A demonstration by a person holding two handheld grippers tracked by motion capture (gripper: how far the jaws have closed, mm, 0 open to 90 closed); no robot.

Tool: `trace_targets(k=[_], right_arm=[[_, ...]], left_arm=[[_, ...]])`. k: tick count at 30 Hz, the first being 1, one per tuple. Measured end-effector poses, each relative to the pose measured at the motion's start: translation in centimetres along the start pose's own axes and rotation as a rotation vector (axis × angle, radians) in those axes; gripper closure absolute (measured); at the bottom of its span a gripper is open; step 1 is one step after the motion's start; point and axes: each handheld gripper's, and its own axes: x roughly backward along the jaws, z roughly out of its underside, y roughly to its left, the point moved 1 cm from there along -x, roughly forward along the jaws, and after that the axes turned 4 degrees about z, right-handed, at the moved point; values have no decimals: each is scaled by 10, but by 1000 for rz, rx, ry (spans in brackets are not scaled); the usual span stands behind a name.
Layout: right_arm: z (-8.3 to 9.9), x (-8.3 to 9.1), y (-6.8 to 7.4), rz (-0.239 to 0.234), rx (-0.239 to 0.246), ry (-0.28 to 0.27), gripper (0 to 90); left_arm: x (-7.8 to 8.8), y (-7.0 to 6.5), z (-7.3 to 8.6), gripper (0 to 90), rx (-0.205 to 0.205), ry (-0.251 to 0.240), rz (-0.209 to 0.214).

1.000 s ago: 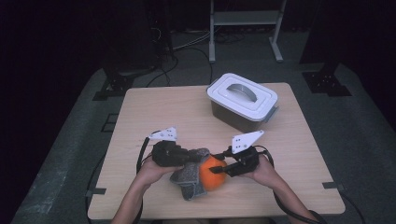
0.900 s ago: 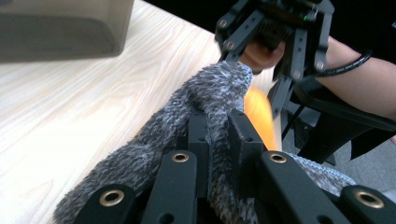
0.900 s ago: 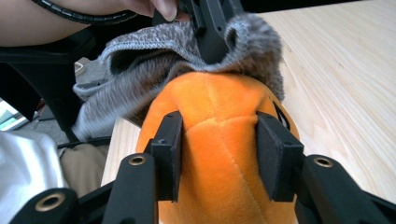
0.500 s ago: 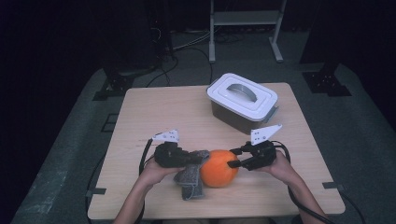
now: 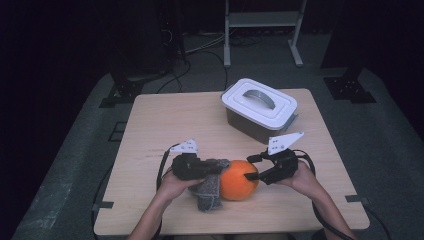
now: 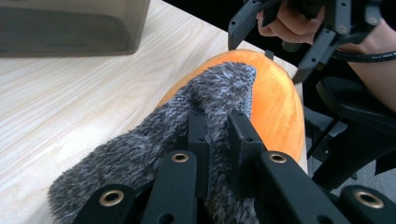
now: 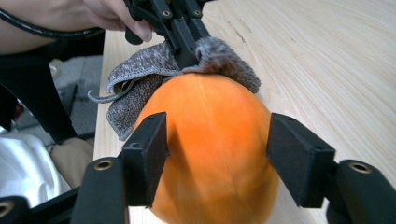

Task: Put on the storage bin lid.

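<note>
Near the table's (image 5: 150,125) front edge, the left tongs (image 5: 212,168) are pinching the grey fuzzy cloth (image 5: 209,192), draped against the orange ball (image 5: 239,179). The right tongs (image 5: 250,167) have just been opening, jaws now sitting either side of the ball without pressing. Farther back, the lidded white box (image 5: 260,107) is standing well apart, with bare tabletop lying left.

The near part of the orange ball (image 7: 210,154) is cut off; the grey cloth (image 5: 210,187) is partly hidden by it.

left gripper (image 5: 212,169): black jaws, brass rivets (white top plate); right gripper (image 5: 252,168): black, cabled
</note>
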Motion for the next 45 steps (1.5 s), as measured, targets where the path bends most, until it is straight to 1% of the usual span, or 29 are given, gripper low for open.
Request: trace_targets(k=[1,3,6,7,10,12,14,16,17,19,21,22,24,25,27,29,31,32,33,35,37,38,40,41,44,45], right_arm=[[-2,-2,3,4,10,10,342],[-6,-5,8,11,21,27,333],[-7,-16,14,38,53,74,326],[-6,-19,14,45,53,83,337],[-1,-27,11,59,27,73,396],[-2,-28,12,66,38,71,491],[-2,-28,14,53,56,49,567],[-4,-28,13,38,59,14,600],[-6,-28,13,25,53,-10,618],[-12,-28,14,13,60,-34,638],[-17,-31,17,-6,64,-59,653],[-19,-34,17,-15,66,-64,655],[-21,-40,19,-32,72,-60,658],[-22,-42,20,-39,78,-61,658],[-21,-42,19,-41,83,-55,657],[-17,-39,17,-41,91,-44,656],[-12,-33,13,-40,93,-33,645],[-9,-29,10,-35,91,-28,638],[-6,-25,8,-29,79,-20,629],[1,-19,2,-20,51,-18,606],[9,-11,-5,2,3,-10,572],[11,-7,-7,2,-18,-7,540],[10,-3,-5,5,-35,0,461],[8,-1,-4,14,-42,1,435],[-2,3,3,22,-20,2,396],[-6,2,7,18,-7,21,377]], left_arm=[[0,0,0,816,-3,-3,-7],[-1,0,0,816,-2,-2,-2],[-2,-1,1,816,3,4,-5],[-3,-1,1,816,2,7,-7],[-3,1,3,816,10,14,-13],[-1,1,3,816,14,16,-10],[2,1,2,816,11,22,-8],[7,0,-1,816,-5,31,-18],[10,-1,-2,816,-14,35,-21],[16,-3,-6,816,-32,38,-24],[21,-8,-10,816,-68,68,-50],[23,-9,-12,816,-77,76,-50],[24,-12,-14,816,-84,69,-39],[24,-12,-13,816,-91,74,-44],[22,-11,-11,816,-84,69,-45],[20,-7,-8,816,-76,81,-55],[16,-2,-3,816,-54,84,-51],[13,1,0,816,-41,78,-44],[11,2,1,815,-28,73,-37],[5,3,2,815,-20,62,-43],[-1,1,0,815,-13,40,-43],[-5,0,-1,815,-15,37,-44],[-9,-2,-3,815,-23,37,-47],[-11,-2,-3,815,-17,28,-38],[-15,-5,-3,816,-15,18,-30],[-15,-5,-4,815,-17,19,-29]])
